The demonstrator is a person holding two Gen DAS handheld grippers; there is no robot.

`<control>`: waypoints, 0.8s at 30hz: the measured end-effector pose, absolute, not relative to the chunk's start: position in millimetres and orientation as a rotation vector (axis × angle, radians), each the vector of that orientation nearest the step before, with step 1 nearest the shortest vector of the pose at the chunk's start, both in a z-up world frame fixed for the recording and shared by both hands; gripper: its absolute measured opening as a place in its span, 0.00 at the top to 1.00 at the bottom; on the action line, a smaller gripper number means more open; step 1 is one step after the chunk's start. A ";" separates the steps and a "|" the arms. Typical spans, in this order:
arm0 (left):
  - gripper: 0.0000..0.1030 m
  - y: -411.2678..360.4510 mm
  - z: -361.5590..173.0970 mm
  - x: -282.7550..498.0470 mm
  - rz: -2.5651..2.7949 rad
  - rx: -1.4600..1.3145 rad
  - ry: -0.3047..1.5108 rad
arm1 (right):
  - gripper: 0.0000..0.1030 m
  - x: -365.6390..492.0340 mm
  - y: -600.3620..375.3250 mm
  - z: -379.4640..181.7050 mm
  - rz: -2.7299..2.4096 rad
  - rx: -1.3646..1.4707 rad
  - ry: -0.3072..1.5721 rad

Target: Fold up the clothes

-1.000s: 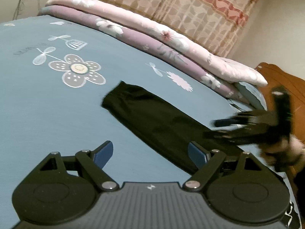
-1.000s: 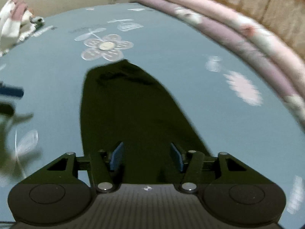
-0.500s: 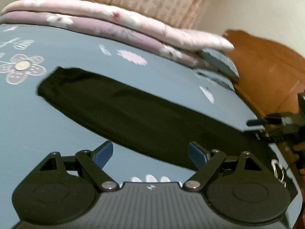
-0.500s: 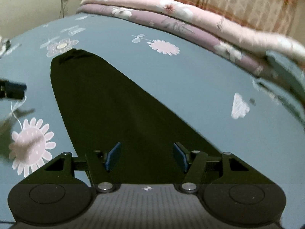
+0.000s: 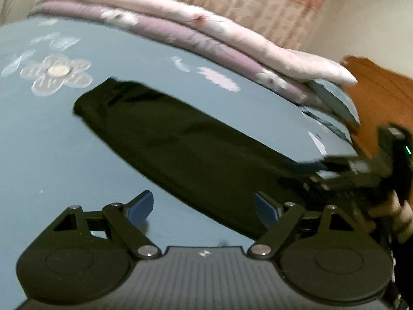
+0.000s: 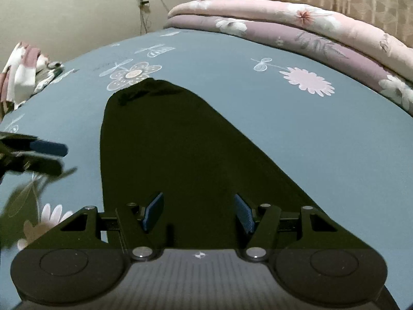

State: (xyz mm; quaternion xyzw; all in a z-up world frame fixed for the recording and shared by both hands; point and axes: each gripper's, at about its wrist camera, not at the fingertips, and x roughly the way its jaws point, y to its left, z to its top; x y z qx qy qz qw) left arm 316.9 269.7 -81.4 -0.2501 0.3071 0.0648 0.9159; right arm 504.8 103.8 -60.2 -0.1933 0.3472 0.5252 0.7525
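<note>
A long black garment lies flat on the blue flowered bedsheet, folded into a narrow strip. In the right wrist view it stretches away from my gripper. My left gripper is open and empty, above the garment's near long edge. My right gripper is open and empty, over the wide near end of the garment. The right gripper also shows in the left wrist view at the garment's right end. The left gripper shows blurred at the left of the right wrist view.
Folded pink and purple quilts lie along the far side of the bed, also in the right wrist view. An orange wooden headboard stands at the right. A bundle of patterned cloth lies at the bed's far left.
Both grippers have shifted over the garment with jaws still open. The right gripper has come closer to the garment's near end. The garment has not moved.
</note>
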 end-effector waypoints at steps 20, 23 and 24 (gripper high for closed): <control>0.32 353.8 -80.0 324.5 0.344 -0.849 0.806 | 0.38 595.1 105.8 83.5 1.052 -0.449 0.938; 0.41 366.2 -80.7 331.2 0.376 -0.884 0.768 | 0.39 607.6 150.7 59.5 1.117 -0.457 0.970; 0.41 371.3 -81.7 334.3 0.381 -0.903 0.758 | 0.42 610.3 166.8 49.7 1.143 -0.469 0.983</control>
